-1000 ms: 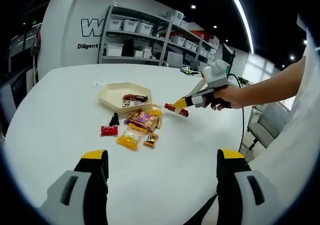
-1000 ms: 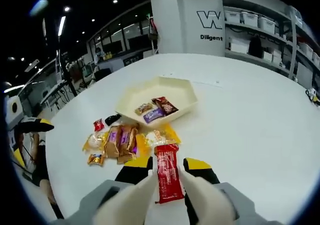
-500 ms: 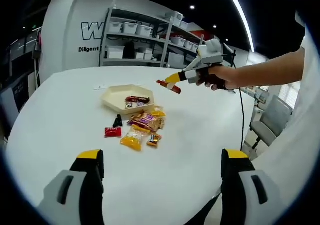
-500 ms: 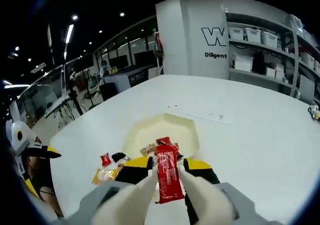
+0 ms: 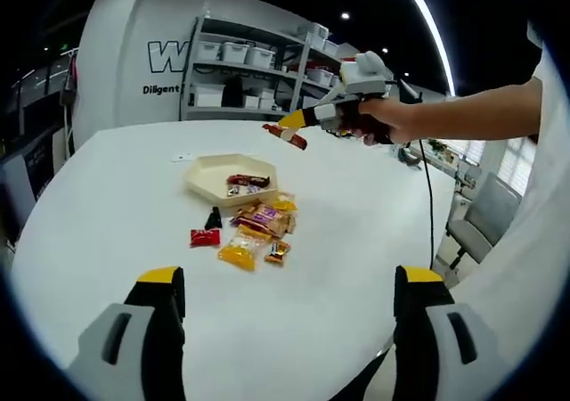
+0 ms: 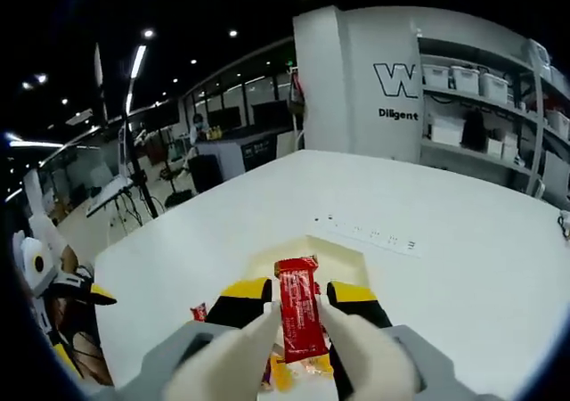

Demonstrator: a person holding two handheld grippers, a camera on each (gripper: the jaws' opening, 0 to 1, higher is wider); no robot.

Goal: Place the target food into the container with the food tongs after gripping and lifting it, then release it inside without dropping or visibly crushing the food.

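Your right gripper (image 6: 300,296) was clamped on the red snack bar (image 6: 299,316), which stood lengthwise between the white tong fingers (image 6: 239,347), its top end sticking out past the yellow tips. In the left gripper view that same right gripper (image 5: 287,130) was up in the air, above and just past the far side of the hexagonal cream tray (image 5: 207,171), with the bar (image 5: 284,135) pinched at its tip, clear of the white table (image 5: 107,205). The tray already had a few wrapped snacks (image 5: 245,182) inside. A loose pile of yellow and purple packets (image 5: 254,232) lay on the table just near of the tray, a small red packet (image 5: 204,236) and a black one (image 5: 214,217) to its left. Your left gripper (image 5: 289,307) hung low at the near table edge, jaws spread wide, holding nothing.
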